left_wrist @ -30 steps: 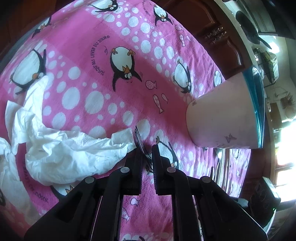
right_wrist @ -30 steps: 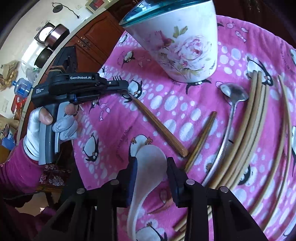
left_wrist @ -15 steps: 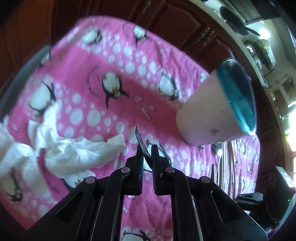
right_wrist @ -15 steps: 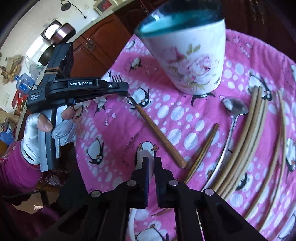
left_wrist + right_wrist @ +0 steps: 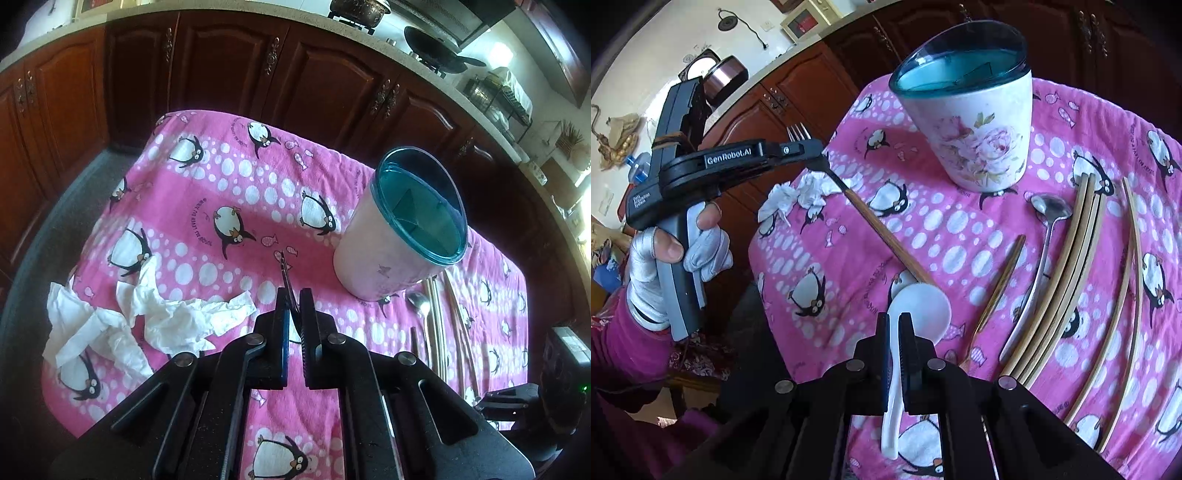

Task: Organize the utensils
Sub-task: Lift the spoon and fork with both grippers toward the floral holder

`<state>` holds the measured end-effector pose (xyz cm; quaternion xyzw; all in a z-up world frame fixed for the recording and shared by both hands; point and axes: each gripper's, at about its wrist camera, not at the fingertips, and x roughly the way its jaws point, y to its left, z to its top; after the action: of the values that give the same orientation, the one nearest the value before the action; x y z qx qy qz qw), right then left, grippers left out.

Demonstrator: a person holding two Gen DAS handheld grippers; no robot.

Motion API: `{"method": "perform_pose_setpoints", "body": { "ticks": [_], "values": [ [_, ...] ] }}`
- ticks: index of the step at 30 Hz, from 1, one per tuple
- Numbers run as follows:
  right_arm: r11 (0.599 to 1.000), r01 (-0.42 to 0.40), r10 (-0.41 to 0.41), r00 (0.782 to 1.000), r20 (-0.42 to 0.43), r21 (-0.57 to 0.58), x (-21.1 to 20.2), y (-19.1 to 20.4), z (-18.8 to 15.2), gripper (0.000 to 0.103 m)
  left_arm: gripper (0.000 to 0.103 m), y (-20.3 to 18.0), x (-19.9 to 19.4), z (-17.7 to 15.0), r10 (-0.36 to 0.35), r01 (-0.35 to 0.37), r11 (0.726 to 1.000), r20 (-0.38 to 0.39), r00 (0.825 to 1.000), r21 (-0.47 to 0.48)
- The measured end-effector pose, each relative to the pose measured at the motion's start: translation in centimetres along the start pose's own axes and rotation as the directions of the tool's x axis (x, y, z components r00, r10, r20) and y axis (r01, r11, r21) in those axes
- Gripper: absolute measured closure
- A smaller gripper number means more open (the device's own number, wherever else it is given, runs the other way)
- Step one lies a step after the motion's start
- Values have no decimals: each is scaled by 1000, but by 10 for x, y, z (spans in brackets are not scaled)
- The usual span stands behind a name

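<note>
Fork [image 5: 849, 192]: pinched at its neck by the closed left gripper [image 5: 291, 306], lifted, wooden handle slanting down.
Holder [image 5: 402, 229]: forward-right of it, mouth open upward.
Right gripper [image 5: 894, 328]: closed on white spoon [image 5: 916, 314].

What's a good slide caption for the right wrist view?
Right gripper clamps a white spoon; left gripper lifts a fork beside the cup.
</note>
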<state>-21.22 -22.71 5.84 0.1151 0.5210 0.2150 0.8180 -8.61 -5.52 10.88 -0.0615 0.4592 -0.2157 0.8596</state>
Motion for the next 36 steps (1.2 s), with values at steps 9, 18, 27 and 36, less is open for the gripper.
{"method": "perform_pose_setpoints", "body": {
  "ticks": [9,18,27,36],
  "values": [
    [998,46,-46,999,-14,39,8,-11,-5,71,101,12,-10,7,-19,20,999,17,1000,-42],
    [999,24,-23,998,-54,33,33,-37,10,70,102,59,-31,21,30,-24,993,50,998,-113],
    [993,-14,-3,990,-142,-116,65,-27,31,87,102,70,-34,19,10,-6,991,31,999,-130],
    [996,-23,16,997,-79,-86,26,-21,7,100,102,46,-48,29,-23,28,997,61,998,-74]
  ]
}}
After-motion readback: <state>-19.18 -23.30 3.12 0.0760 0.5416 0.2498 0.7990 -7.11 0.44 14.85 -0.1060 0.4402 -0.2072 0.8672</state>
